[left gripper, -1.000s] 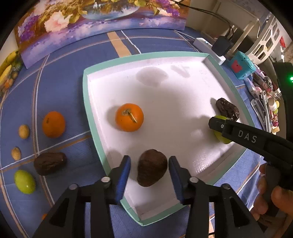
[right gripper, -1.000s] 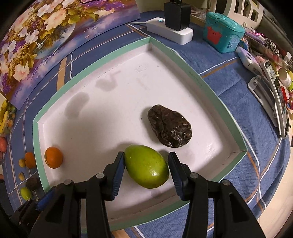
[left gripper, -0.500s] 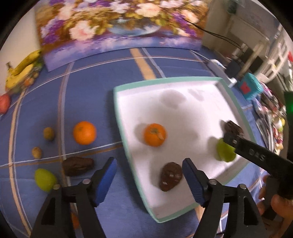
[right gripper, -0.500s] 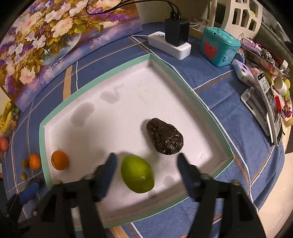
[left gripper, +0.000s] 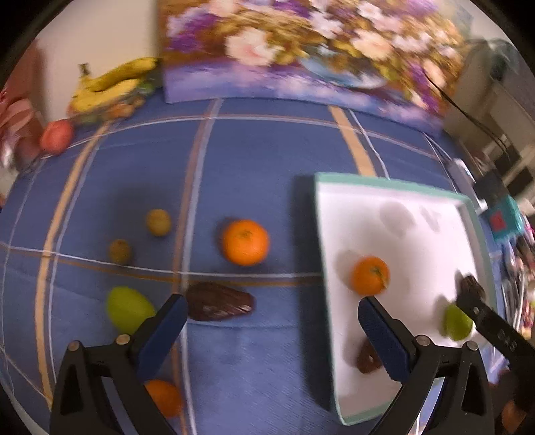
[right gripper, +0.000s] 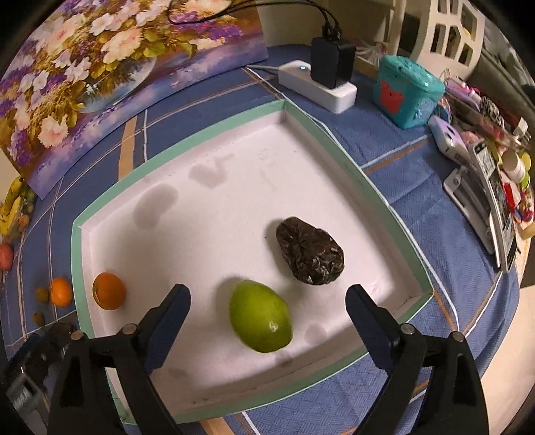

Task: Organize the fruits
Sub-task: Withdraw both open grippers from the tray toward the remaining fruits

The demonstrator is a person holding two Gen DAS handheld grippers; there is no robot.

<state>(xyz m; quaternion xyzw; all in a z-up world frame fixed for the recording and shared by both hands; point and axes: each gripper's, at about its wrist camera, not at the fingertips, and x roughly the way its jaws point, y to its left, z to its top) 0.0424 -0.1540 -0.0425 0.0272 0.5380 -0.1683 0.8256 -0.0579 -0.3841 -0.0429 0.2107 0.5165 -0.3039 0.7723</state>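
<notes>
Spanning much of the blue-clothed worktop (left gripper: 254,160), the white tray (right gripper: 284,110) already holds two dark fruits, an orange and a green fruit (right gripper: 260,316), just released as the right claw (right gripper: 267,301) spread wide and empty. The left claw (left gripper: 269,313), likewise opened and empty, faces the dark fruit (left gripper: 217,301) outside; judged next: close on it.

A blue cloth (right gripper: 418,207) with pale and tan stripes covers the bench. A floral painting (right gripper: 100,60) leans against a cream wall (left gripper: 100,40) at the back. White openwork furniture (right gripper: 448,30) stands behind the cluttered right edge under warm indoor light.
</notes>
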